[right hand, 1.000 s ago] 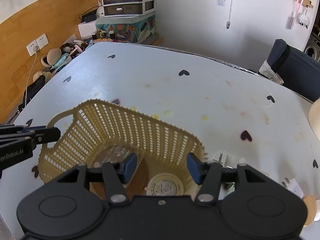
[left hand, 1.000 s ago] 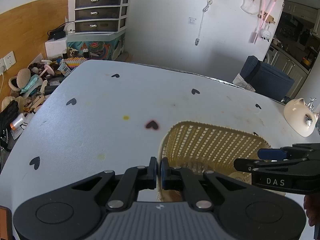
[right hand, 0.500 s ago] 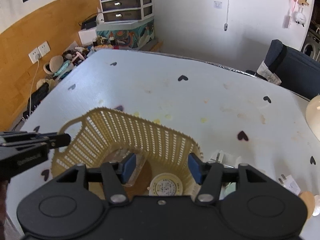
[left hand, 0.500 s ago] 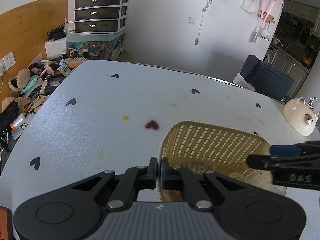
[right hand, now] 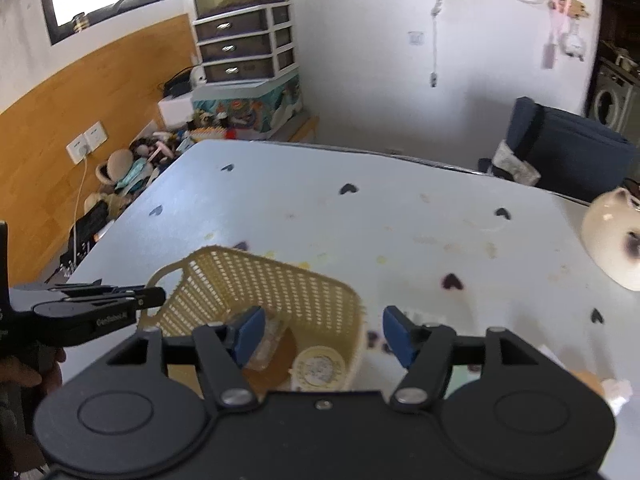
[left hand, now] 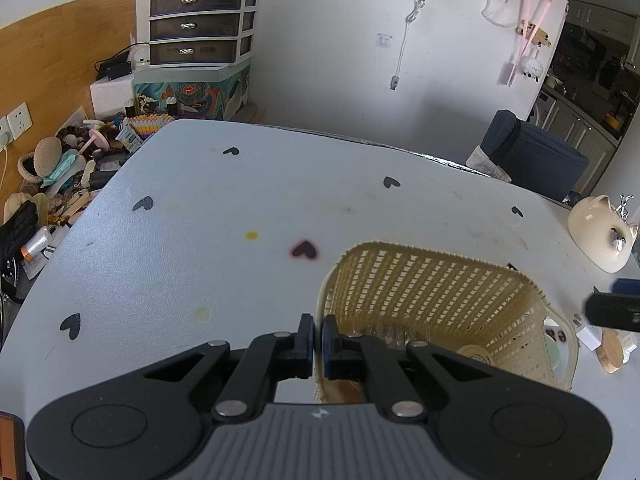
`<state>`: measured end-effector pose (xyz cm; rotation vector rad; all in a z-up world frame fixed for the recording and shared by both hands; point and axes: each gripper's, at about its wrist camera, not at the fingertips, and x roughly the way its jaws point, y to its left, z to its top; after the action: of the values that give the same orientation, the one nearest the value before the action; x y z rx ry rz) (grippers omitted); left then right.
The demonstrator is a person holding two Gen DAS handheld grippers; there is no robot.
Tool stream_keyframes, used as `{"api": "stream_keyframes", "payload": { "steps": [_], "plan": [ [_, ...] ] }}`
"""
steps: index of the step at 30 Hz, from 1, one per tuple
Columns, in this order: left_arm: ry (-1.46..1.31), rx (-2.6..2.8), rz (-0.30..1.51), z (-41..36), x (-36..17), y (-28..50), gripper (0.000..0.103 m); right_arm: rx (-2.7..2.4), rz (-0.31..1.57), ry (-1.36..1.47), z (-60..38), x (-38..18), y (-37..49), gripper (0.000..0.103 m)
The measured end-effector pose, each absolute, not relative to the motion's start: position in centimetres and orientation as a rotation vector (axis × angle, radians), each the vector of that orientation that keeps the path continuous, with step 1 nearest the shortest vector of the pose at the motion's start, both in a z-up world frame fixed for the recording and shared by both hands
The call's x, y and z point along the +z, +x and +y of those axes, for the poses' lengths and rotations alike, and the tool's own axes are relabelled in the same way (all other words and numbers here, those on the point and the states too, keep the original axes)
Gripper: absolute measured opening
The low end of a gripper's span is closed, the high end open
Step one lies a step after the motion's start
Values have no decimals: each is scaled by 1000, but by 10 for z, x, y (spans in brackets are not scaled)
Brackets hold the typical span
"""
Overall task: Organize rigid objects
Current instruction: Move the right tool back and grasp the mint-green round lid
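left wrist: the left tongs (left hand: 317,340) are pressed together on the near rim of the basket (left hand: 436,280), a yellow plastic lattice with rounded corners. it stands on the table (left hand: 240,208), white with black hearts; wide bare surface lies beyond.

right wrist: the right tongs (right hand: 320,334), blue-padded, are opening above the basket (right hand: 256,280), nothing between them. a round lid (right hand: 318,368) lies inside.

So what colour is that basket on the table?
Pale yellow basket, latticed; clearest in the left wrist view.
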<state>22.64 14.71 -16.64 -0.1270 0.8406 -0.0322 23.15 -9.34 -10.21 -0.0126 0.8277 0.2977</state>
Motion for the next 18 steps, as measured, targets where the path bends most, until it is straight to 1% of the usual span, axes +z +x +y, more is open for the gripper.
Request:
{"api": "stream_keyframes", "payload": {
  "steps": [4, 8, 16, 18],
  "plan": [
    [-127, -32, 841, 147, -166, 226, 4, 256, 802, 5, -114, -99, 221, 73],
    [-127, -32, 841, 147, -166, 226, 4, 211, 796, 8, -131, -107, 212, 75],
    [-126, -32, 841, 147, -166, 227, 4, 114, 820, -55, -157, -147, 201, 81],
    [-127, -32, 841, 147, -166, 227, 4, 95, 829, -60, -162, -159, 201, 84]
  ]
}}
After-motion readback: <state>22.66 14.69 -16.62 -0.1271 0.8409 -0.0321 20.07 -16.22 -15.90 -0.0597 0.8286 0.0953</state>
